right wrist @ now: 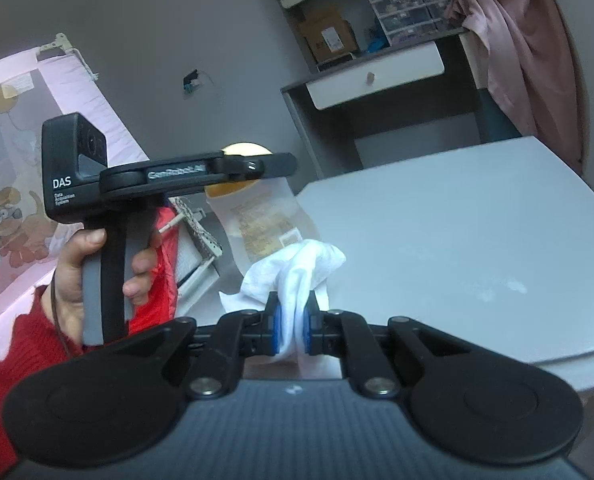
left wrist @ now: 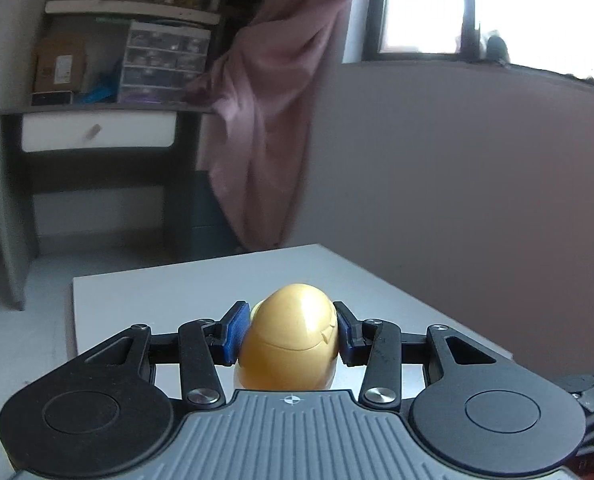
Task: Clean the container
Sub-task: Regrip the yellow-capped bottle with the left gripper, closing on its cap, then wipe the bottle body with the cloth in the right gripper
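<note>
Left hand-held gripper (left wrist: 289, 336) clamping the container (left wrist: 291, 344) by its gold cap, blue pads (left wrist: 235, 334) pressing on both sides. Holding it just above the near part of the grey table (left wrist: 177, 284), cap end pointing away from the left wrist camera.

Seen from the right wrist view: same container (right wrist: 263, 216) hanging below the left hand-held gripper (right wrist: 257, 166), translucent body with a printed label facing the camera, gold cap up top between the jaws (upper part partly hidden by the black linkage). Sitting off the table's left edge (right wrist: 437, 240), not touching the surface as far as can be told.

Person's hand (right wrist: 93, 268) wrapping the grey handle of the left unit, red sleeve (right wrist: 25, 344) at the wrist.

Right hand-held gripper (right wrist: 290, 326) pinching a white wipe (right wrist: 297, 272), jaws nearly together with the cloth bunched between the blue pads. Wipe fanning out ahead of the fingers, its upper fold overlapping the lower part of the container in the picture (actual contact not clear from this angle).

Background: dark desk with a white drawer (right wrist: 377, 74), clear drawer organiser (right wrist: 413, 4) and cardboard box (right wrist: 327, 36) on it, pink curtain (left wrist: 265, 120) hanging beside a bright window (left wrist: 425, 4).
</note>
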The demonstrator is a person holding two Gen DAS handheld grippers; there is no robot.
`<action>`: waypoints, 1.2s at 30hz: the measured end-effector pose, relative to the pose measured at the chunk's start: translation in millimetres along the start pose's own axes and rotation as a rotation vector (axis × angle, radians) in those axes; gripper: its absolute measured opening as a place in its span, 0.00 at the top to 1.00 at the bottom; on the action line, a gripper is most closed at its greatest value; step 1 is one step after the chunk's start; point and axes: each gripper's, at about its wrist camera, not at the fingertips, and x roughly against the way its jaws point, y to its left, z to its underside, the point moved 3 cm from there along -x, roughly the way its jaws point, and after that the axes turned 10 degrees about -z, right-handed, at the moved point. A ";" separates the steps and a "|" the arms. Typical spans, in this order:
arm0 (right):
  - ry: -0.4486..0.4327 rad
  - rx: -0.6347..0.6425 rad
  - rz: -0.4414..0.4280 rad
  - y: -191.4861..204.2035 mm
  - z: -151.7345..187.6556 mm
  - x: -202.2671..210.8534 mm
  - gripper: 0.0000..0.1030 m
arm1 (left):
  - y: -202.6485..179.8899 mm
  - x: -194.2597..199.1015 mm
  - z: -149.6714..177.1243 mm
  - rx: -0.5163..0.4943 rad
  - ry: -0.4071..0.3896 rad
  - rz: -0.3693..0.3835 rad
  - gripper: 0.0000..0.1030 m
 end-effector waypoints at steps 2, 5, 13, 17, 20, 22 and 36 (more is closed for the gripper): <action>-0.018 -0.004 -0.028 0.9 -1.6 -3.9 0.90 | -1.0 0.6 -4.3 -0.003 0.007 -0.021 0.57; -0.044 -0.011 -0.045 -1.2 -8.8 -12.2 0.90 | 2.7 1.8 -10.3 0.029 0.017 -0.034 0.57; -0.061 0.052 -0.024 4.3 -17.5 -34.4 0.90 | 2.2 0.4 -8.7 0.049 0.003 -0.048 0.57; -0.109 0.036 -0.089 12.2 -21.7 -38.6 0.91 | -1.8 -3.4 -5.5 0.041 -0.004 -0.063 0.57; -0.126 0.066 -0.087 18.3 -28.4 -43.0 0.91 | -3.6 -2.3 -2.3 0.035 -0.013 -0.071 0.57; -0.116 0.067 -0.079 18.2 -30.1 -49.0 0.91 | -3.9 -1.0 -0.6 0.032 -0.022 -0.072 0.57; -0.020 -0.015 -0.026 2.6 -7.0 -70.3 0.91 | -1.0 0.6 10.9 0.017 -0.027 -0.074 0.56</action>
